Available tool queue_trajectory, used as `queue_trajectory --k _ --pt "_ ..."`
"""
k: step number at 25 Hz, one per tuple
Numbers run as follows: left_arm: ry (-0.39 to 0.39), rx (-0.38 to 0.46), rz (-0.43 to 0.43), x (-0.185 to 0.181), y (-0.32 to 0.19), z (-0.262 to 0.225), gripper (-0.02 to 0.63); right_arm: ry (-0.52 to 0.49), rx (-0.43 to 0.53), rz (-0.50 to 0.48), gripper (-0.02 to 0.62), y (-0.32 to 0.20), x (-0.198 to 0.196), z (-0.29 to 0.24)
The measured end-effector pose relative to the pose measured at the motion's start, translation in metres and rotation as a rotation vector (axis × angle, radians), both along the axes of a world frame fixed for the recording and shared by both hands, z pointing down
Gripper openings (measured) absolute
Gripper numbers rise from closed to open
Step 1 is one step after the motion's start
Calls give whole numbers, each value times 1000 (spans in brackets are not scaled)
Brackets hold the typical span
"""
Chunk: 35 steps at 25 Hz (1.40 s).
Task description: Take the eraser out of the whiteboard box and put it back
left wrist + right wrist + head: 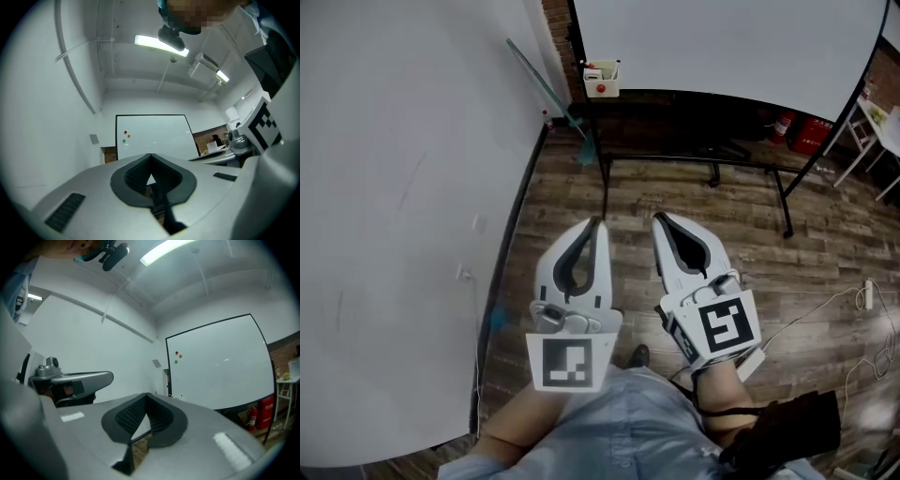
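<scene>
A big whiteboard (731,42) stands at the far side on a black frame, above a wooden floor (694,197). Near, the left gripper (598,223) and the right gripper (660,217) are side by side, each with jaws closed together on nothing. The small whiteboard box (602,81) sits at the far left corner of the whiteboard, well apart from the 2 grippers; the eraser I cannot make out in it

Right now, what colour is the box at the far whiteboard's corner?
White box; the head view shows it best.
</scene>
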<state>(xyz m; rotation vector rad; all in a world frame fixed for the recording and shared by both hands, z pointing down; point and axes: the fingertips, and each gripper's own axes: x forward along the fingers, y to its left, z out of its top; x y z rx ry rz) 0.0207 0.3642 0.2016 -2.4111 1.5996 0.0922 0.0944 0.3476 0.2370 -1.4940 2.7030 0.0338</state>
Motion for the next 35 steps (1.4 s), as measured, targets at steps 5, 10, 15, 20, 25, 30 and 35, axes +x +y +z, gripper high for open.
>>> queue_trajectory --k 5,10,15,20,25,30,35 --pt "-2 -12 -11 0 -12 3 5 -12 -9 -1 2 -9 3 2" --pt "21 -9 -1 0 -31 5 5 1 -15 -3 2 -24 1 5" --pt "37 -13 11 -6 -66 10 5 22 -23 7 2 -58 -4 9" --pt "57 -21 14 -23 -115 12 5 35 -20 7 2 -106 -21 9" --pt "72 -12 16 -39 -164 6 5 38 -10 8 2 -155 -38 3" --pt "83 -13 30 -52 -203 2 5 50 -6 19 2 -193 -51 -3" --pt "88 9 56 -60 -235 -2 5 51 2 35 2 -223 -61 -6"
